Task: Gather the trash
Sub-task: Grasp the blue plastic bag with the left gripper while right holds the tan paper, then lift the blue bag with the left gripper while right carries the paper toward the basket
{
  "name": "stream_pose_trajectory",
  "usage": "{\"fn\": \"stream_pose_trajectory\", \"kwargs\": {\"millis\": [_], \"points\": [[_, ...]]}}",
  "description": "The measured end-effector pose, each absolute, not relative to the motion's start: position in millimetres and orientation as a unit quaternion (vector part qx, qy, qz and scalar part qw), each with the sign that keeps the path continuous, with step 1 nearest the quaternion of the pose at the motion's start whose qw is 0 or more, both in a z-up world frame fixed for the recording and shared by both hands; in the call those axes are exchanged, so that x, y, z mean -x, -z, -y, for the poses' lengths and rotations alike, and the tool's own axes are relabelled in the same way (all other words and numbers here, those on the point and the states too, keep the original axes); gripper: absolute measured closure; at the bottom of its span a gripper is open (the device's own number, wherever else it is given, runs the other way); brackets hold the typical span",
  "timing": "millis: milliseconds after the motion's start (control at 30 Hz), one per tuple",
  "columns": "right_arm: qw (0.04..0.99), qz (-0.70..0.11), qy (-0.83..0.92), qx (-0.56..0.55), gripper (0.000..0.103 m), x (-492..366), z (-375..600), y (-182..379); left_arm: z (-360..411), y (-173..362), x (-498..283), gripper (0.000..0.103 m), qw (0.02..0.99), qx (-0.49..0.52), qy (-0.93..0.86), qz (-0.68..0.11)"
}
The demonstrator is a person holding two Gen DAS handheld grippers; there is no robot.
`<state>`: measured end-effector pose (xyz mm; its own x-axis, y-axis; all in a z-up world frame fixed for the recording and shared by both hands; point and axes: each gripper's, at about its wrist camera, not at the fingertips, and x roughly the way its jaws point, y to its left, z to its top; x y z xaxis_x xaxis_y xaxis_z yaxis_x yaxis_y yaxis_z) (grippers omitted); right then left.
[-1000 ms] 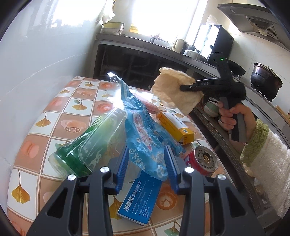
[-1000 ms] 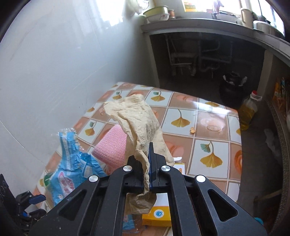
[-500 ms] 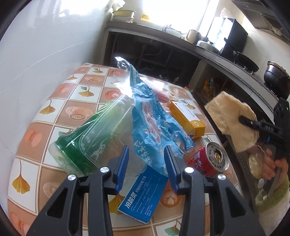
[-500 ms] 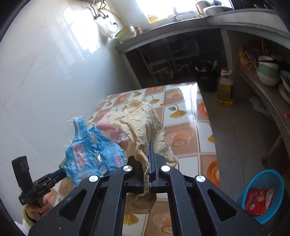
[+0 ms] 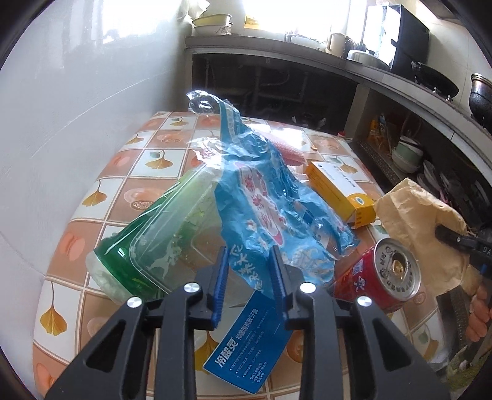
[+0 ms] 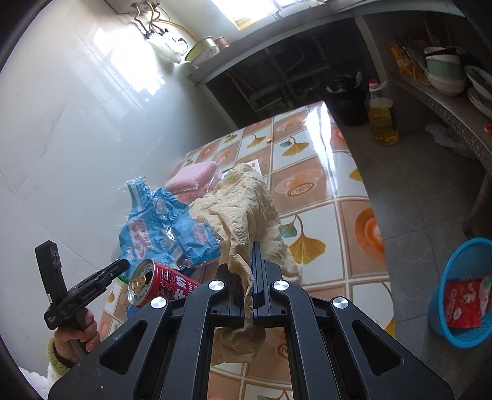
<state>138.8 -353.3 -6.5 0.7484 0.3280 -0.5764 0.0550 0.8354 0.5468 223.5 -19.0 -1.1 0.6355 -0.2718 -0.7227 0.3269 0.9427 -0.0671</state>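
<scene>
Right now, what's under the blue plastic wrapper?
Under the blue plastic wrapper: a clear container over a green bottle, and the blue box. Anything deeper is covered.

I see a table [image 5: 101, 197] covered in a tile-pattern cloth with ginkgo leaves, set against a white tiled wall [image 5: 77, 101]. On the floor beside the table stands a bottle of yellow oil [image 6: 380, 115] with a red cap, next to a dark bin [image 6: 346, 101]. A grey counter [image 5: 307, 52] carries a cream kettle [image 5: 333, 43], stacked basins [image 5: 212, 23] and a black wok [image 5: 435, 81]. Bowls [image 6: 444, 74] sit stacked on a lower shelf.
</scene>
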Motion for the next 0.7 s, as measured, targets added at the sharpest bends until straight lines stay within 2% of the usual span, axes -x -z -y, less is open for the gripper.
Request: {"fn": "stream_pose_trajectory", "kwargs": {"millis": [100,133,333,700], "points": [[0.893,-0.344,-0.080,-0.280,0.101,-136.3,353.6,6.8,19.7,5.2,-224.0,0.100,0.903,-0.039,0.159,-0.397],[0.892,-0.343,-0.081,-0.281,0.101,-135.4,354.4,7.7,19.7,5.2,-223.3,0.102,0.904,-0.040,0.158,-0.396],[0.890,-0.344,-0.083,-0.289,0.101,-133.2,356.3,11.5,16.1,-11.9,-213.5,0.103,0.919,-0.017,0.177,-0.352],[0.894,-0.332,-0.083,-0.289,0.101,-125.2,353.4,3.4,6.8,-80.7,-167.7,0.103,0.947,-0.012,0.224,-0.229]]}}
